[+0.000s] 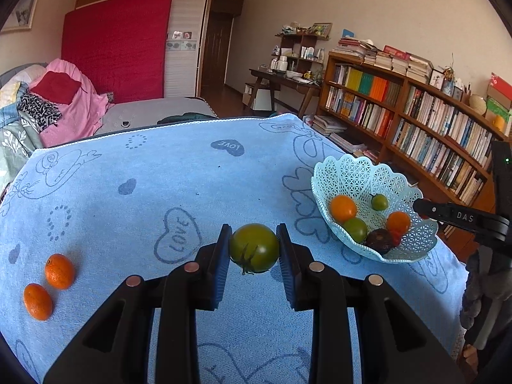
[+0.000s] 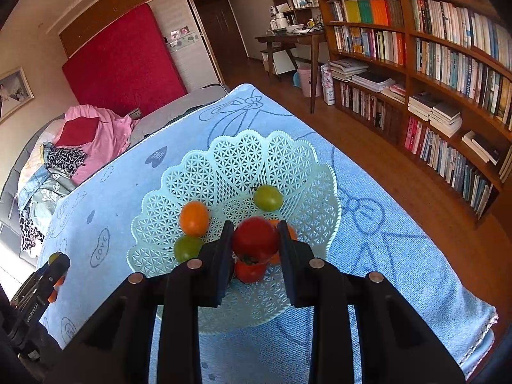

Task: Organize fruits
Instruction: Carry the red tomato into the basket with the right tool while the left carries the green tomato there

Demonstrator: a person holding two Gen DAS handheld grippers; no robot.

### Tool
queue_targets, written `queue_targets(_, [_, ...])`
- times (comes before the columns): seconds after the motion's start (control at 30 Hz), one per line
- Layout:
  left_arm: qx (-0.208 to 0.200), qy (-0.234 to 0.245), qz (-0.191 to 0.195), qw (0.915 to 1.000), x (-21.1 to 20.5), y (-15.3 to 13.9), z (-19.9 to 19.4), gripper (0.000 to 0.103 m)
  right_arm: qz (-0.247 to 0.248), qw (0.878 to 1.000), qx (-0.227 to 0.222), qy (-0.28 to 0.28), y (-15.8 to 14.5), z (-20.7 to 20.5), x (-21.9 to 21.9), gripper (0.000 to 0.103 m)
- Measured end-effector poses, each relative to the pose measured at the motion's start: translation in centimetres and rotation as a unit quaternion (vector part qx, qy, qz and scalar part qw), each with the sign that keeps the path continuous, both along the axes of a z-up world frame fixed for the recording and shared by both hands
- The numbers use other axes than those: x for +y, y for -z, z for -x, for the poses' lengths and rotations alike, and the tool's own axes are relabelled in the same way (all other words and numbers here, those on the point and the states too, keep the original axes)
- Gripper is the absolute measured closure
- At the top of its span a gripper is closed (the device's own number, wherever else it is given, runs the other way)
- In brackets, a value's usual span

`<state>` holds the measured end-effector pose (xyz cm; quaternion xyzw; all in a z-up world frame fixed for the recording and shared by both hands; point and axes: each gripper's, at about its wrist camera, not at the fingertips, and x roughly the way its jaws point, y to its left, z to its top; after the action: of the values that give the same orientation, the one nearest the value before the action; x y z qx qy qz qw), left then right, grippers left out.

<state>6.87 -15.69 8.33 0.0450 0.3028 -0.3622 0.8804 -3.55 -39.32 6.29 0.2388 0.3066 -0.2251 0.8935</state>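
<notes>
In the left wrist view my left gripper (image 1: 254, 249) is shut on a green tomato (image 1: 254, 247), held above the blue towel (image 1: 179, 179). To its right stands the pale blue lattice basket (image 1: 412, 243) with several small fruits: orange, green, dark and red ones. The right gripper's black body (image 1: 460, 216) reaches over the basket's right rim. In the right wrist view my right gripper (image 2: 255, 243) is shut on a red tomato (image 2: 255, 239), hanging over the basket (image 2: 243, 156). Under it lie another red fruit (image 2: 249, 270), an orange fruit (image 2: 193, 218) and two green tomatoes (image 2: 268, 197) (image 2: 187, 248).
Two orange kumquats (image 1: 59, 270) (image 1: 37, 300) lie on the towel at the left. A bed with heaped clothes (image 1: 64, 102) stands behind the table. A long bookshelf (image 1: 416, 118) runs along the right wall. The table's right edge drops to a wooden floor (image 2: 400, 172).
</notes>
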Motion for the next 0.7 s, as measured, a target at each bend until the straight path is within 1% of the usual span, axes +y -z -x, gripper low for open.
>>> queue_targets(0.1, [-0.002,0.004,0.000,1.0000,-0.6,-0.3,0.4,0.074,0.001,1.000,-0.004,0.006,-0.2,0.5,-0.2,0.073])
queue_targets(0.17, [-0.002,0.006,0.000,1.0000,-1.1,-0.4,0.7,0.074,0.005,1.000,-0.011,0.014,-0.3,1.0,-0.4,0.062])
queue_targets(0.2, [-0.002,0.007,-0.002,1.0000,-1.4,-0.5,0.9,0.074,0.008,1.000,-0.016,0.019,-0.5,1.3,-0.5,0.054])
queue_targets(0.23, [-0.003,0.010,-0.003,0.9999,-1.7,-0.6,1.1,0.074,0.010,1.000,-0.020,0.021,-0.6,1.6,-0.5,0.053])
queue_targets(0.43, [-0.009,0.031,-0.014,0.9994,-4.2,-0.9,2.1,0.074,0.022,0.999,-0.035,0.030,-1.1,3.3,-0.9,0.053])
queue_targets(0.57, [-0.009,0.050,-0.020,0.9985,-6.2,-1.0,2.9,0.074,0.018,0.998,-0.045,0.032,-1.2,4.3,-1.5,0.053])
queue_targets(0.7, [-0.017,0.069,-0.029,0.9970,-8.6,-1.2,3.8,0.074,0.019,0.998,-0.052,0.034,-1.3,4.9,-2.0,0.053])
